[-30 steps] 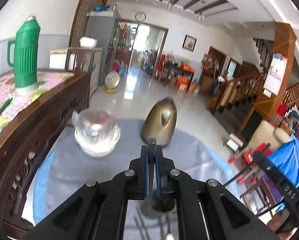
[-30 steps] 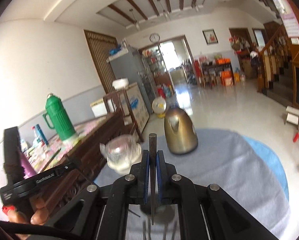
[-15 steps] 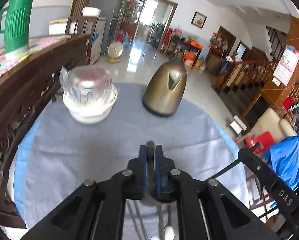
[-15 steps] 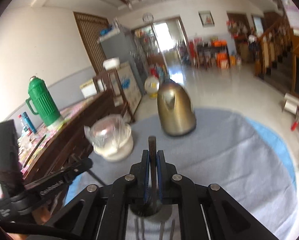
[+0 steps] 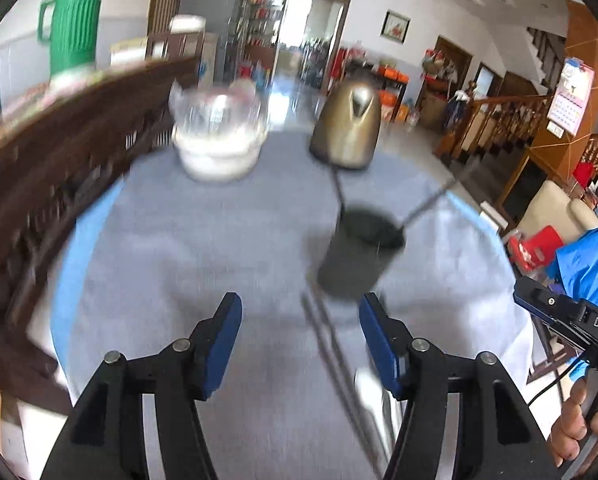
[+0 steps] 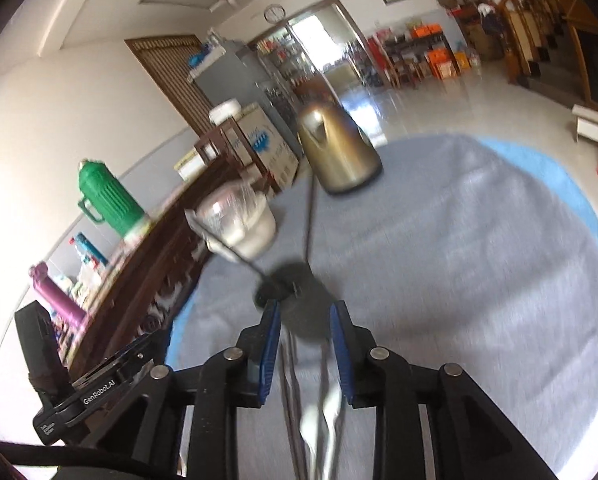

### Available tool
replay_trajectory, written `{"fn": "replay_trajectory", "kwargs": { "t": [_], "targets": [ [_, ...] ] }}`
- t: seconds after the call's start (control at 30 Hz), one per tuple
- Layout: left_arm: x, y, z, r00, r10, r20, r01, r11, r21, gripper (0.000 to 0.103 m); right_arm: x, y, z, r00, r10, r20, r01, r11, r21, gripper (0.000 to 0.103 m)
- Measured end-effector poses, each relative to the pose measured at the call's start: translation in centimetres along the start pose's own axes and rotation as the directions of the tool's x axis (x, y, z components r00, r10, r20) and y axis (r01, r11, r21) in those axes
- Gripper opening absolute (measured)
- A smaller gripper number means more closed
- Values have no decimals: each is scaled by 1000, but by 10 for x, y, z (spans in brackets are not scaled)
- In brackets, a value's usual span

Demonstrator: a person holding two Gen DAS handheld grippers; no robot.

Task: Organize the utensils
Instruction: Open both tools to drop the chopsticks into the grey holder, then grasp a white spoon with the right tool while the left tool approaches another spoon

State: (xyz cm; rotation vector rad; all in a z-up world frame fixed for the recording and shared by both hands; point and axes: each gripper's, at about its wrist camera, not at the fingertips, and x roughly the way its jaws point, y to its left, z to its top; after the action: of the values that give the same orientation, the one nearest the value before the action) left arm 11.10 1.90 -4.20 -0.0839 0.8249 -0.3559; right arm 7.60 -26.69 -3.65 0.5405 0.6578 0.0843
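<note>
A dark utensil holder (image 5: 359,256) (image 6: 299,300) stands on the grey cloth (image 5: 187,248), with two thin dark-handled utensils (image 5: 337,188) (image 6: 310,220) leaning out of it. My left gripper (image 5: 301,316) hangs just short of it; its jaws are opening and nothing is between them. My right gripper (image 6: 305,320) is close over the holder, its jaws also opening and holding nothing. Chopsticks (image 5: 327,344) (image 6: 291,400) and a pale spoon (image 6: 323,412) lie blurred on the cloth under the fingers. In the left wrist view the right gripper's body (image 5: 571,316) and a hand (image 5: 575,432) show at the right edge.
A golden kettle (image 5: 347,128) (image 6: 335,148) and a white bowl covered with clear film (image 5: 217,140) (image 6: 239,220) stand at the far side of the round table. A dark wooden sideboard (image 5: 59,152) with a green thermos (image 5: 75,20) borders the left.
Both grippers held a dark utensil handle upright; both sank toward the holder and let go. The two utensils now stand in the holder and both sets of jaws have spread.
</note>
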Motion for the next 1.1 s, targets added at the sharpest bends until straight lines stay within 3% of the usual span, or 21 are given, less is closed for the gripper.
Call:
{"fn": "replay_trajectory", "kwargs": {
  "t": [0.17, 0.33, 0.57, 0.77, 0.93, 1.1],
  "targets": [
    [11, 12, -50, 997, 24, -76, -26, 999, -34, 62, 21, -22, -43, 994, -8, -112, 10, 1000, 24, 29],
    [13, 15, -76, 994, 33, -103, -37, 999, -34, 62, 56, -14, -63, 982, -15, -188, 11, 1000, -22, 28],
    [6, 4, -82, 998, 13, -61, -12, 1000, 17, 62, 95, 2, -86, 969, -94, -228, 69, 991, -115, 23],
    [11, 4, -84, 998, 0, -65, 2, 1000, 31, 62, 103, 2, -93, 961, -143, -238, 112, 984, -141, 19],
    [13, 7, -84, 998, -1, -70, 3, 1000, 22, 62, 109, 12, -97, 957, -157, -245, 115, 977, -178, 12],
    [13, 11, -84, 997, 2, -71, -2, 1000, 9, 62, 114, 23, -102, 954, -116, -275, 64, 979, -192, 11]
  ]
}}
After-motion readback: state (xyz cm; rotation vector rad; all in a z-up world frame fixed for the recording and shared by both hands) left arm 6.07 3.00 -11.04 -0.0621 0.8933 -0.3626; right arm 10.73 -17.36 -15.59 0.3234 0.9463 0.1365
